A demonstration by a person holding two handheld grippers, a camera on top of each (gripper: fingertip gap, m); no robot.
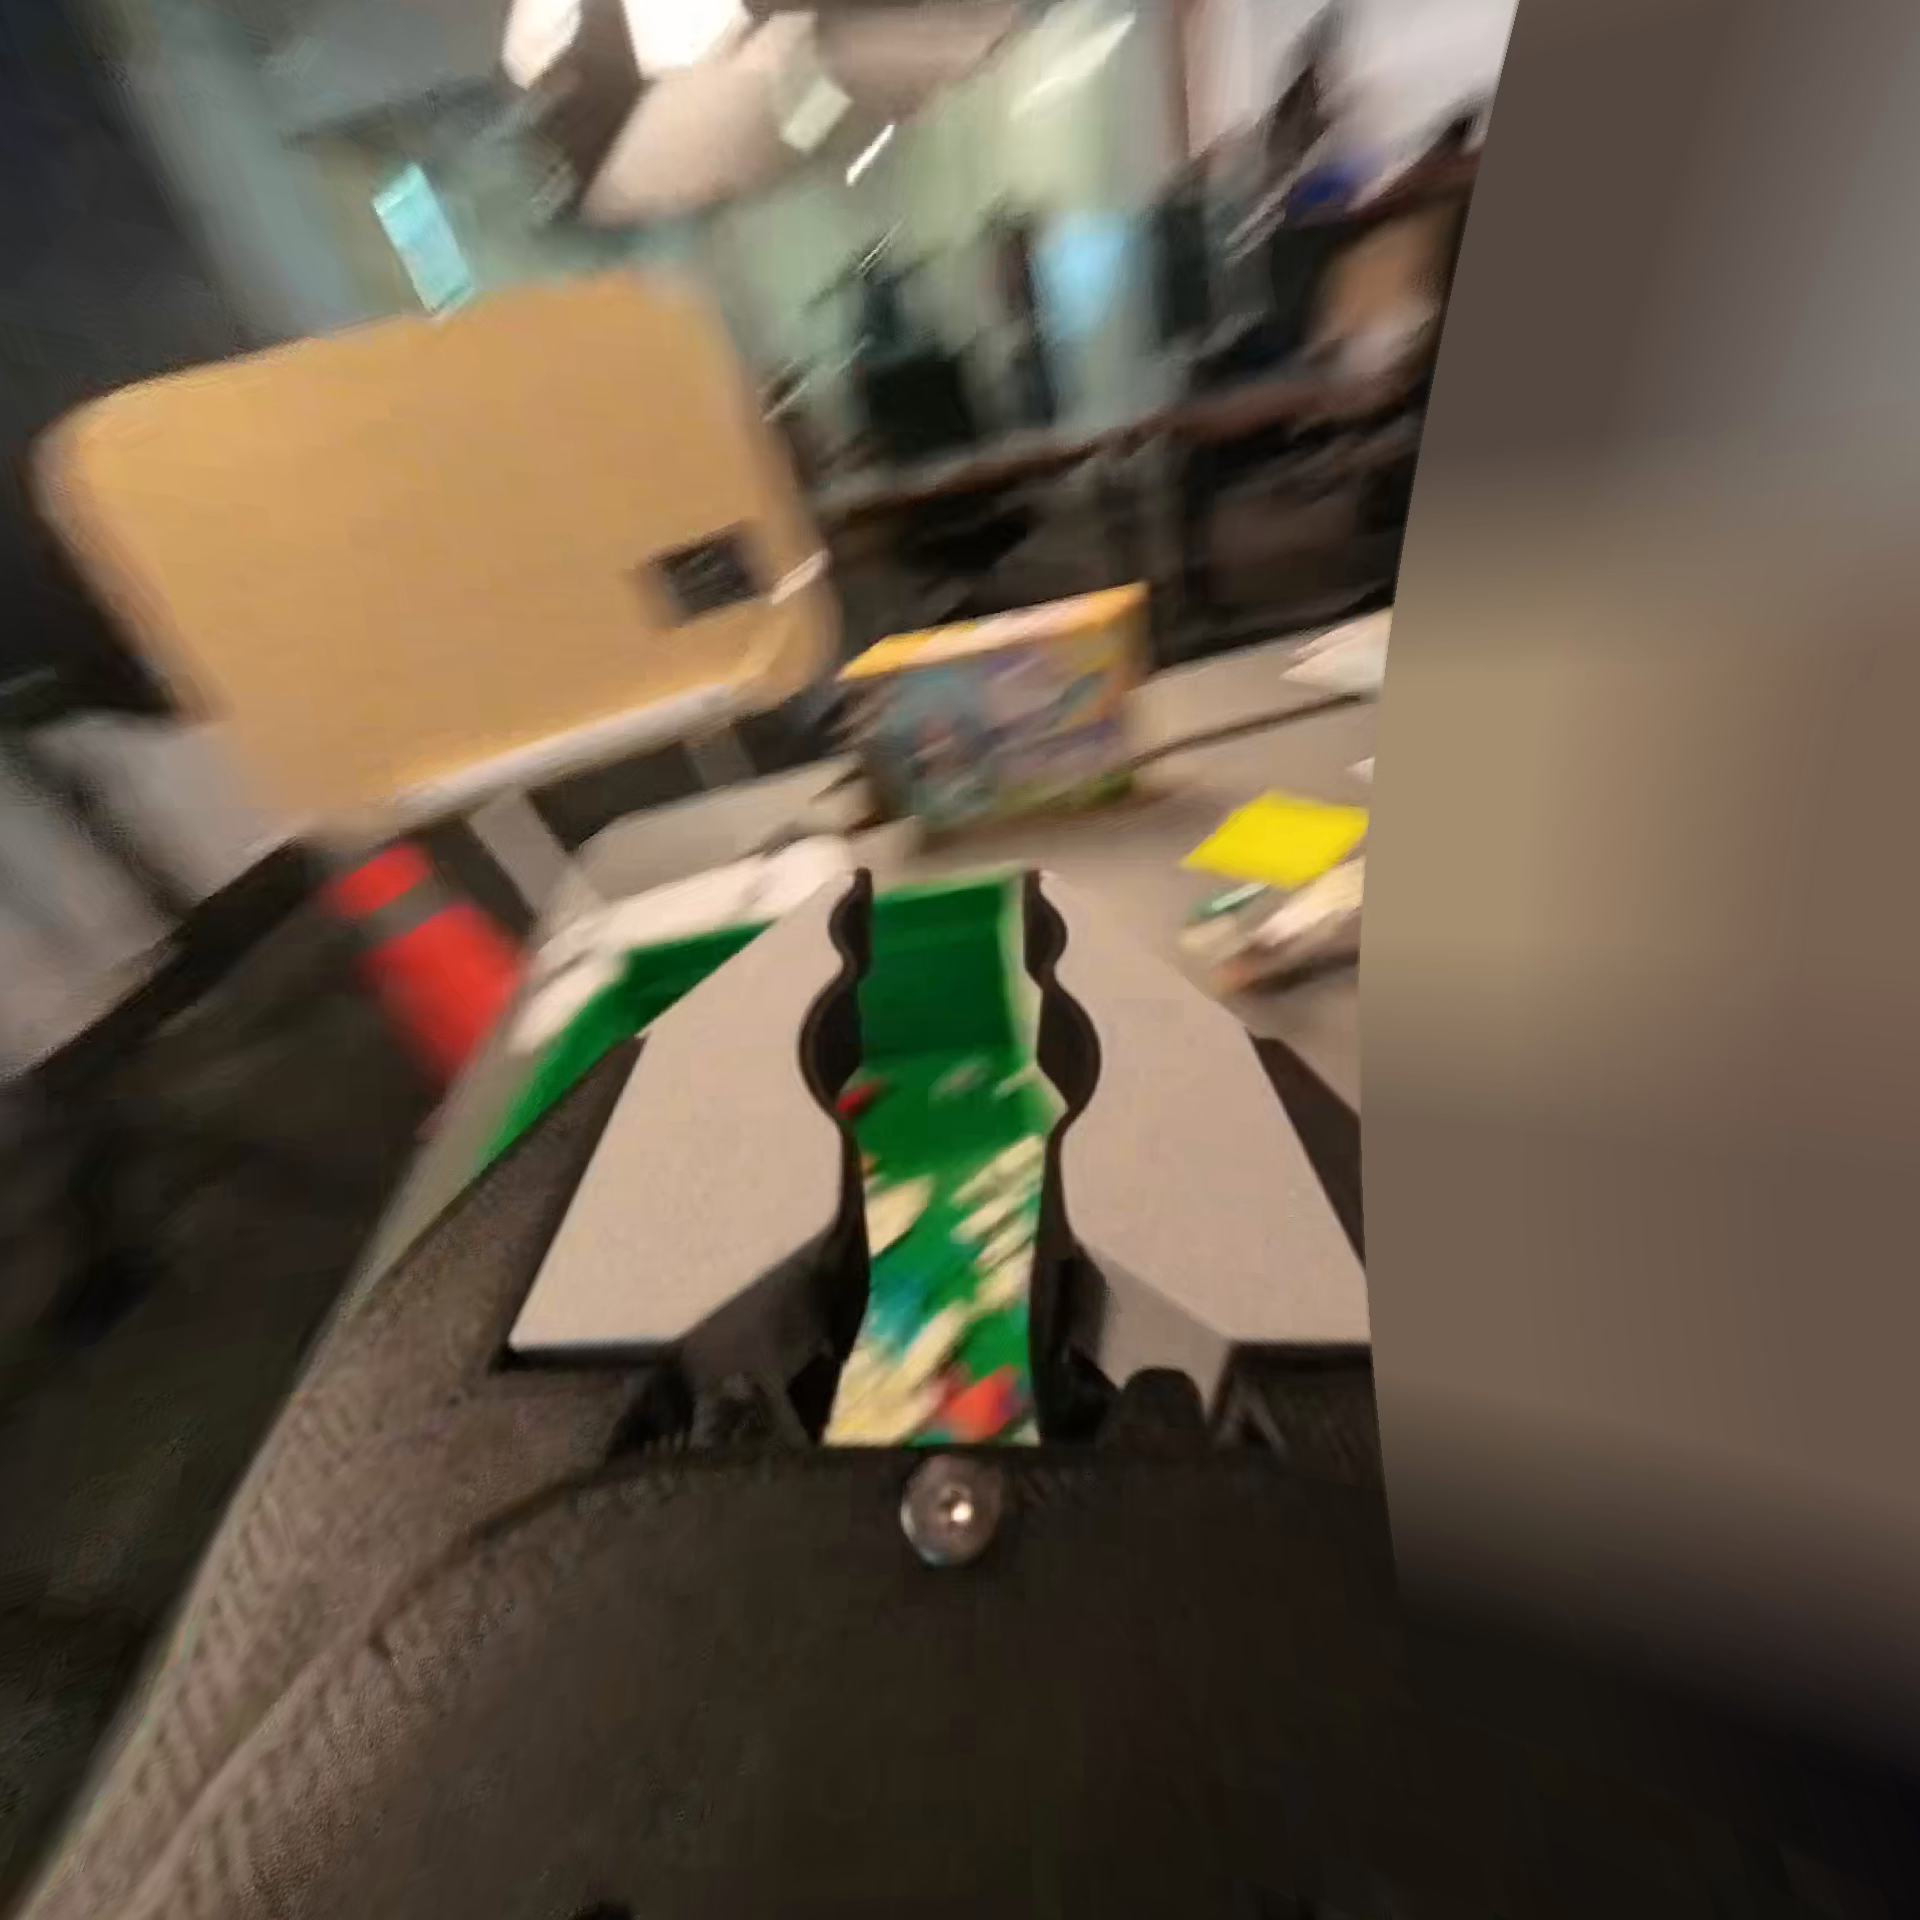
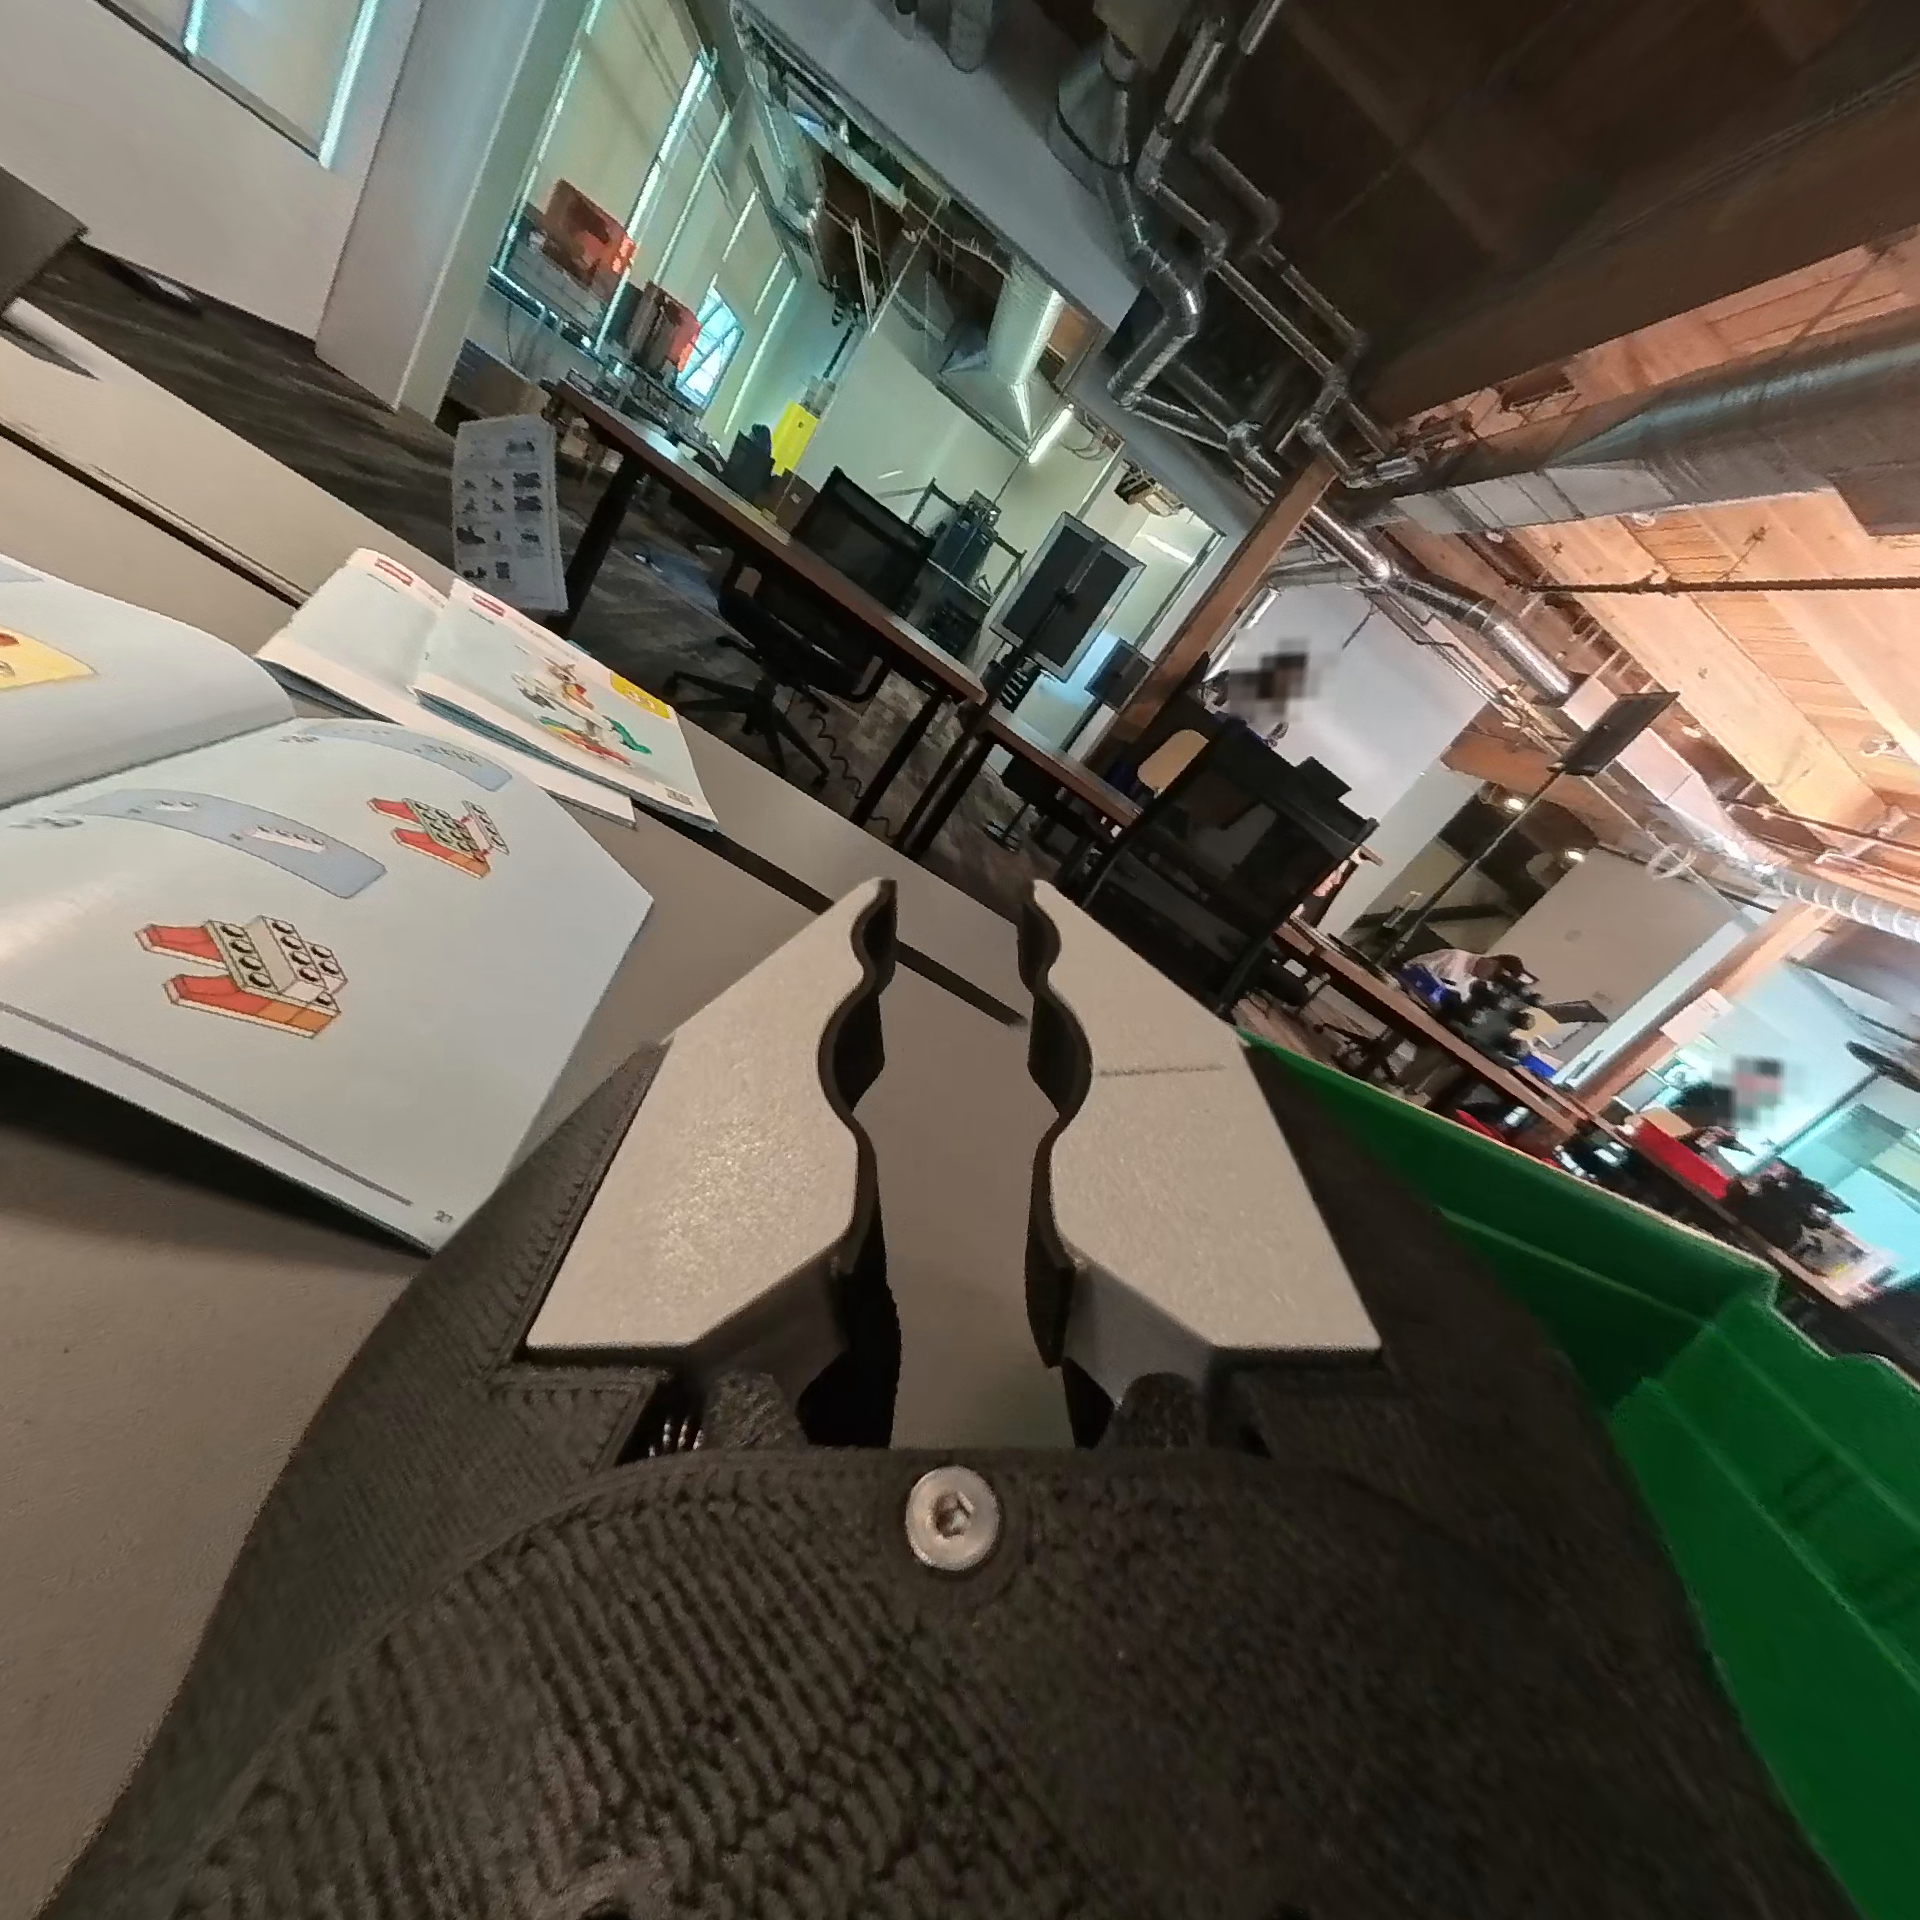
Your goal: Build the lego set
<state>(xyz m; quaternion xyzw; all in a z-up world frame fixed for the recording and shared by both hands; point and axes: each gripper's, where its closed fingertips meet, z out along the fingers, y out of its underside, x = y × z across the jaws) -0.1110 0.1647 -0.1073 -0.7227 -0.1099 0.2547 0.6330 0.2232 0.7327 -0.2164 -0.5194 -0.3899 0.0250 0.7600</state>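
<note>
Open-plan workshop: exposed ducting and timber ceiling overhead, rows of desks behind; the work rests on a grey surface (image 2: 156, 1330).

Task item: loose lego pieces (image 1: 966, 1236), seen only as blurred white, red and teal shapes, lie in a green bin (image 1: 935, 966). In the left wrist view the bin sits directly ahead of and below the left gripper (image 1: 945, 894), its trough running away along the line of the fingers. That view is smeared with motion, so no single brick can be told apart.

Left fingers: a narrow gap stands between them and nothing is pinched; no contact with bin or bricks is visible.

Right gripper (image 2: 958, 899): fingers likewise slightly parted and empty, pointing across the surface towards the room. The green bin wall rises just beside it on its right. An open instruction booklet (image 2: 301, 935) lies to its left, with further booklets (image 2: 540, 686) beyond.

Judgement: the left gripper is the better placed to draw a piece, needing only a descent into the bin.

Further off in the left view: a lego box (image 1: 1008, 707), a yellow sheet (image 1: 1278, 836).
</note>
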